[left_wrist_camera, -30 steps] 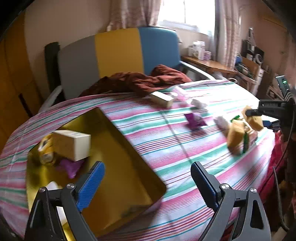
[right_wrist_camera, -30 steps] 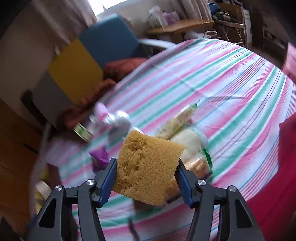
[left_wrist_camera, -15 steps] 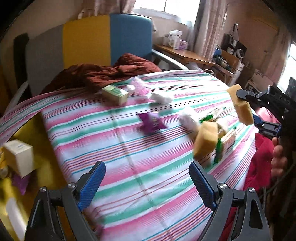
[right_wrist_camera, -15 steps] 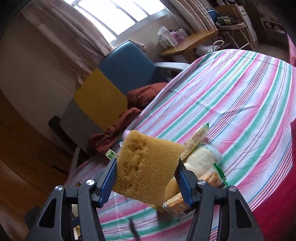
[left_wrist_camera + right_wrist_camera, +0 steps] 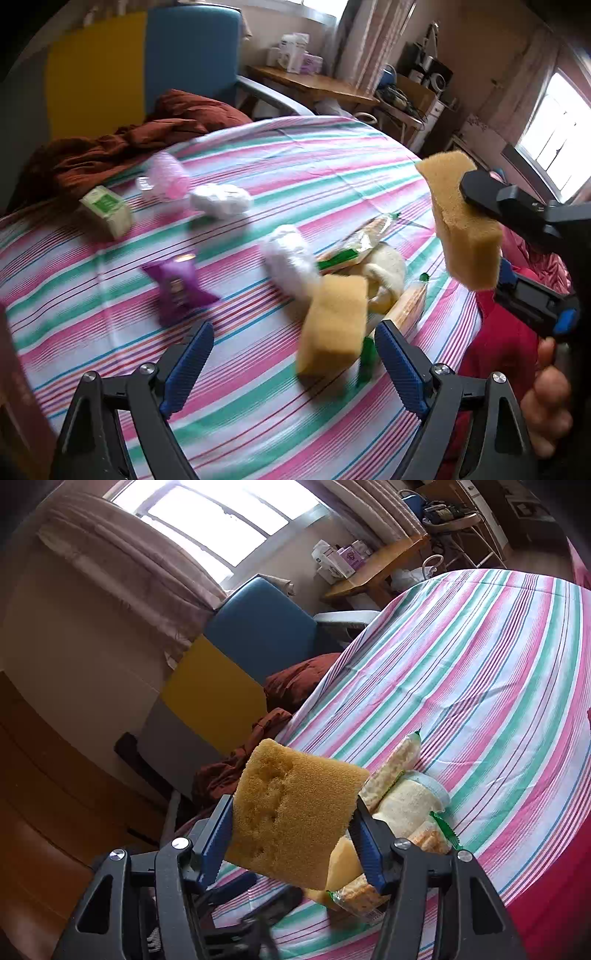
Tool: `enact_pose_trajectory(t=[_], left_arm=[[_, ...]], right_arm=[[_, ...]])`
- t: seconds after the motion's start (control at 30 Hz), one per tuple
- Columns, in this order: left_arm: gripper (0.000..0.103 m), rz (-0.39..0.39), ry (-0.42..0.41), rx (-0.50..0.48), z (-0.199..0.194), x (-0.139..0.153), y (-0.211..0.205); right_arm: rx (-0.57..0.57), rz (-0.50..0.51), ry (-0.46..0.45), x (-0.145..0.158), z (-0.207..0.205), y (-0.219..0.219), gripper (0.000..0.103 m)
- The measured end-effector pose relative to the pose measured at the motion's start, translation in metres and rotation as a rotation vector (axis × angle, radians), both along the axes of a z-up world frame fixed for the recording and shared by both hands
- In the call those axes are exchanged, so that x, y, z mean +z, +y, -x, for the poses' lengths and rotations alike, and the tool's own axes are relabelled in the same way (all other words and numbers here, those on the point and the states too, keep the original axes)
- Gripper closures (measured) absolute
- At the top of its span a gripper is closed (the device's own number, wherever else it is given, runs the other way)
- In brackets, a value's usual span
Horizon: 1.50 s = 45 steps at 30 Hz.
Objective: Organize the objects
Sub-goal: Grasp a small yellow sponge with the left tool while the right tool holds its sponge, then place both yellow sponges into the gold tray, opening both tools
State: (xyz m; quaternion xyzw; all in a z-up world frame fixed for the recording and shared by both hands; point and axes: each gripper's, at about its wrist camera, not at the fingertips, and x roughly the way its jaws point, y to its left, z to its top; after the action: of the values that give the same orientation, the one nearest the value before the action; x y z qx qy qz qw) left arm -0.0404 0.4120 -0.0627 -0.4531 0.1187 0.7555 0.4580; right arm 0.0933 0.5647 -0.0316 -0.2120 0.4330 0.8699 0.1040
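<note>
My right gripper (image 5: 293, 843) is shut on a yellow sponge (image 5: 295, 812) and holds it in the air above the table's right edge; it also shows in the left wrist view (image 5: 465, 221). My left gripper (image 5: 293, 365) is open and empty, low over the striped tablecloth (image 5: 258, 166). A second yellow sponge (image 5: 334, 325) lies just ahead of its right finger. Beside that sponge lie cracker packets (image 5: 354, 243), a white wrapped roll (image 5: 290, 258), a purple sachet (image 5: 175, 288), a crumpled white packet (image 5: 219, 201), a pink bottle (image 5: 166, 177) and a green box (image 5: 109, 212).
A brown cloth (image 5: 122, 144) lies at the table's far edge in front of a grey, yellow and blue chair (image 5: 147, 62). A wooden desk (image 5: 314, 81) with boxes stands behind. A red cloth (image 5: 498, 332) hangs at the right table edge.
My left gripper has swung right, away from the gold tray, which has left its view, and faces the scattered items. My right gripper has risen and tilted up with the sponge.
</note>
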Motion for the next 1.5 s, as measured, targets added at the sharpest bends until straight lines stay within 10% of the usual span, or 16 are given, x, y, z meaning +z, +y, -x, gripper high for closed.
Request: enact_pose_trajectory(t=[0.3,0.43,1.5], left_arm=[[0.039,0.060,-0.093,-0.064,0.006,-0.030,0.038],[0.066,0.056,-0.146,-0.083,0.010,-0.039,0.037],[0.067,-0.081,0.046,0.480,0.015,0.025,-0.266]], right_arm=[[0.020,0.003,-0.004,-0.002,0.007,0.001,0.042],[0.039,-0.016,-0.015,-0.001,0.011,-0.001,0.042],[0.308,-0.209,-0.244,0.004,0.052,-0.062,0.042]])
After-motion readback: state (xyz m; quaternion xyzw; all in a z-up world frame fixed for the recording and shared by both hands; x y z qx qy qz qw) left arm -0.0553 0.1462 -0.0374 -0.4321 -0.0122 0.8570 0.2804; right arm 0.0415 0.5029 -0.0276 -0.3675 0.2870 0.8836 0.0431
